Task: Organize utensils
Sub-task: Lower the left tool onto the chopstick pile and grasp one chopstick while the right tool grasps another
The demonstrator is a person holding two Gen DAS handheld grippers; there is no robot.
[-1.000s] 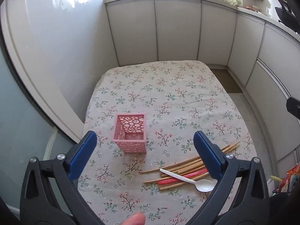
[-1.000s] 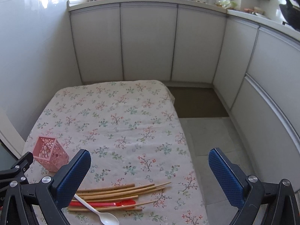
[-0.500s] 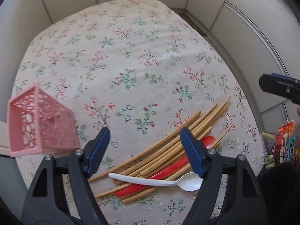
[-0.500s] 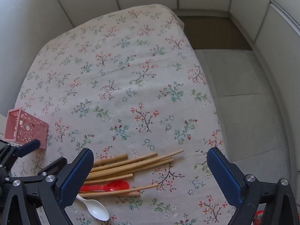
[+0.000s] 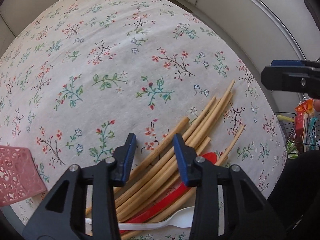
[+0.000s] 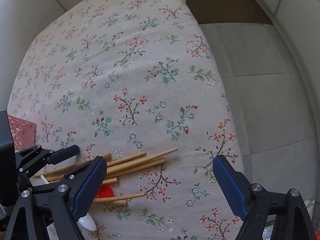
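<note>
Below your left gripper (image 5: 154, 150), its jaws closing but empty, chopsticks (image 5: 200, 128) fan toward two o'clock; the pink basket (image 5: 16, 172) sits at nine. They look light, stiff and slippery, so pinch one mid-shaft. Your right gripper (image 6: 160, 182), wide and narrowing, holds nothing.

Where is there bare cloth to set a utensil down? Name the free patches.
Free: the wide stretch of floral tablecloth beyond the chopsticks, out to the far edge, and the strip between the pink basket and the pile. Crowded: the near edge, where chopsticks, red spoon and white spoon overlap.
</note>
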